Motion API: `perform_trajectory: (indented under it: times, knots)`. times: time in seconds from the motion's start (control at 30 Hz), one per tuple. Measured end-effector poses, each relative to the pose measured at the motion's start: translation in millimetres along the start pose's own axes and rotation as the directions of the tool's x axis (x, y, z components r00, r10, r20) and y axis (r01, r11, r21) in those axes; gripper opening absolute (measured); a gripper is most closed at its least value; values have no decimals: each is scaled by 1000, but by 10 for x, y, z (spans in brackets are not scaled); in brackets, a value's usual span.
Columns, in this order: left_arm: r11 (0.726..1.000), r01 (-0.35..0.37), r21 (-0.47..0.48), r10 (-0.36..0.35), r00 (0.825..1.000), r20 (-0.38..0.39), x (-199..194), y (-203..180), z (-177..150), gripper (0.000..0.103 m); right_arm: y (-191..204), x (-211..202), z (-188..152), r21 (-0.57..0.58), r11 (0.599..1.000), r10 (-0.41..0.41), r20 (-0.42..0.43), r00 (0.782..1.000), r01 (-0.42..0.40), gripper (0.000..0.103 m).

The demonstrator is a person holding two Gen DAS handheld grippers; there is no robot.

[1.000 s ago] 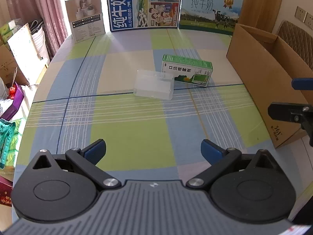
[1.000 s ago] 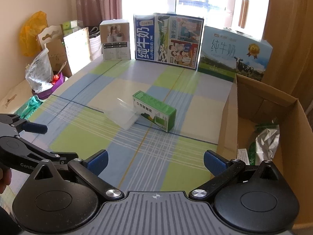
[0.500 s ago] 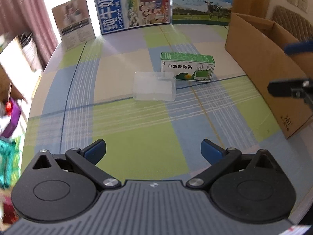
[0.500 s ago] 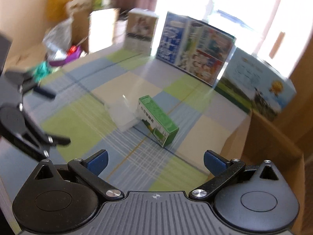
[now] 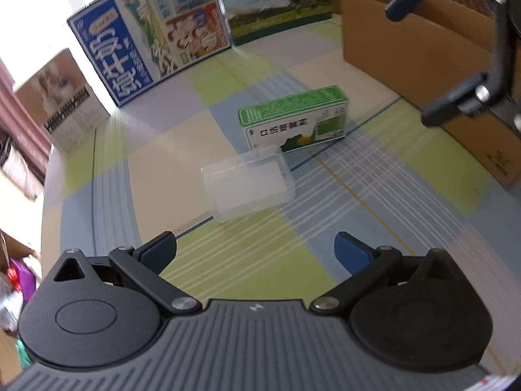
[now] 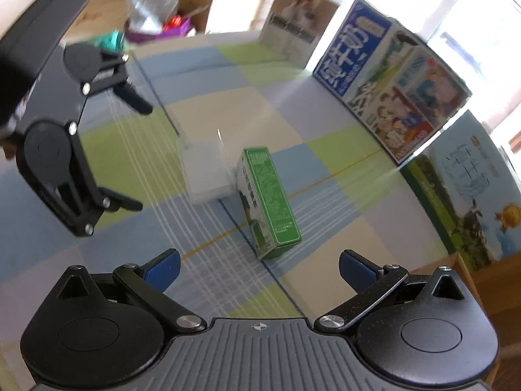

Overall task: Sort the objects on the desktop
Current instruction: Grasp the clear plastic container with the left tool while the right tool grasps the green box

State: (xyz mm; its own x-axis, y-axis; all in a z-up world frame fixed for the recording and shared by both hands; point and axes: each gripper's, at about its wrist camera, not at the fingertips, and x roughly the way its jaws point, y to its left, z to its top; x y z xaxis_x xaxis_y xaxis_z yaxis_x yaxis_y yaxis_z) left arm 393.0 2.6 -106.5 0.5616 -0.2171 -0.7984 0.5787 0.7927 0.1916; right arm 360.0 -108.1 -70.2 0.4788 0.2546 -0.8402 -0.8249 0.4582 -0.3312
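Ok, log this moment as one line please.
left gripper: open, empty | right gripper: open, empty | clear plastic box beside green carton on checked tablecloth | nothing grasped

A tabletop (image 5: 254,280) covered in a checked cloth of pale green, blue, cream and lilac squares; along its far edge stand three printed cartons: a blue milk carton (image 5: 149,42) with Chinese lettering and cartoon panels, a green-and-white milk carton (image 6: 469,189) showing a cow on a meadow beside it, and a smaller beige carton (image 5: 62,101) at the other end; pink curtain (image 5: 19,110) beyond; blurred bags (image 6: 156,9) off the table's edge.
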Motion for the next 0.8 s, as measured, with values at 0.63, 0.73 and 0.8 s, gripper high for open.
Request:
perform_trajectory:
  times: [0.63,0.73,0.8]
  knots:
    - [981,-9,-194,10,1000,5,650,155,330,100,-206,734,211,-47,996,67,-51,996,-69,80]
    - [986,-15,-168,14,1000,-6,684,157,335,90,-224,805,273,-28,997,68,-58,996,-70,76]
    - [987,-17,-160,14,1000,-15,702,164,324,87,-244,851,303,-14,998,65,-66,996,-66,71]
